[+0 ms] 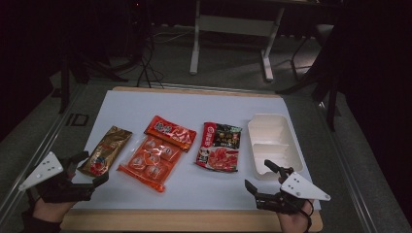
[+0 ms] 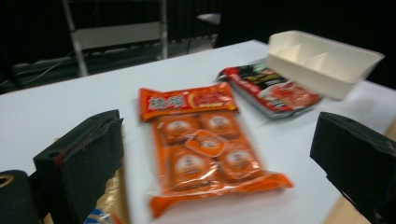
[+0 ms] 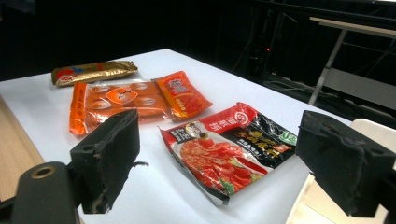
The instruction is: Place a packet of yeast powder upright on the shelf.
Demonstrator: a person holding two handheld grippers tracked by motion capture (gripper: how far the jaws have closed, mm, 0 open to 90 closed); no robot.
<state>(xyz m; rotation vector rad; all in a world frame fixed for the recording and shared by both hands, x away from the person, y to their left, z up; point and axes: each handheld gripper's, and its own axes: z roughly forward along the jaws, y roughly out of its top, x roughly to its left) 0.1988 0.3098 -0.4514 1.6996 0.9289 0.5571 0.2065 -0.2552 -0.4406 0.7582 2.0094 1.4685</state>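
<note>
Several flat packets lie on the white table top (image 1: 194,189). From left to right they are a gold packet (image 1: 107,149), a clear orange multipack (image 1: 150,160) with a small orange-red sachet (image 1: 170,132) on its far end, and a red-and-black soup-base packet (image 1: 219,145). A white divided tray (image 1: 273,144) stands at the right, with nothing in it. My left gripper (image 1: 87,167) is open at the near left, just beside the gold packet's near end. My right gripper (image 1: 260,177) is open at the near right, in front of the tray. Nothing is held.
The table's wooden front edge (image 1: 194,221) runs just under both hands. Beyond the far edge stand a white desk frame (image 1: 233,34) and dark stands with cables on the floor. Bare white surface lies between the grippers.
</note>
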